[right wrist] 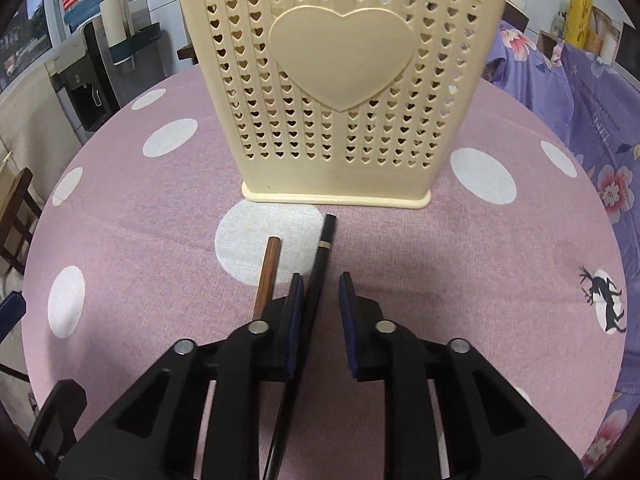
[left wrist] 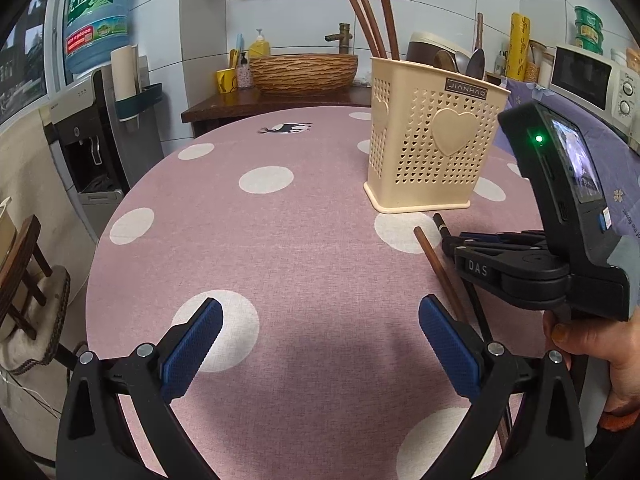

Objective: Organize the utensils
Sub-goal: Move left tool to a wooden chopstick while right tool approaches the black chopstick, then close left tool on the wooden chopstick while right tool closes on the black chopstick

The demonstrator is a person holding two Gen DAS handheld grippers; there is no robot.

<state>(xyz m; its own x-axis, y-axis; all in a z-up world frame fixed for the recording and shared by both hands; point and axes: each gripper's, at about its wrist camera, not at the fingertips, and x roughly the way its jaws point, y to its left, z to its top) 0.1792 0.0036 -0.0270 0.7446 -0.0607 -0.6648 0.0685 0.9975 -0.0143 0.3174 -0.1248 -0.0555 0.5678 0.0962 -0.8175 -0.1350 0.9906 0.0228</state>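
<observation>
A cream perforated utensil holder point(left wrist: 430, 148) with a heart on its side stands on the pink dotted tablecloth point(left wrist: 280, 248); brown chopsticks point(left wrist: 376, 24) and spoons point(left wrist: 476, 62) stick out of it. It fills the right wrist view point(right wrist: 340, 80). A brown chopstick point(right wrist: 267, 276) and a black chopstick point(right wrist: 316, 280) lie on the cloth in front of it. My right gripper point(right wrist: 320, 284) is open, low over the cloth, with the black chopstick between its pads, against the left pad point(right wrist: 294, 312). My left gripper point(left wrist: 320, 312) is open and empty, left of the right gripper point(left wrist: 472, 248).
A wooden counter with a woven basin point(left wrist: 304, 72) and bottles stands behind the table. A water dispenser point(left wrist: 96, 128) is at the left. A microwave point(left wrist: 596, 80) and purple floral cloth point(right wrist: 592, 120) are at the right. A wooden chair point(left wrist: 20, 272) is by the table's left edge.
</observation>
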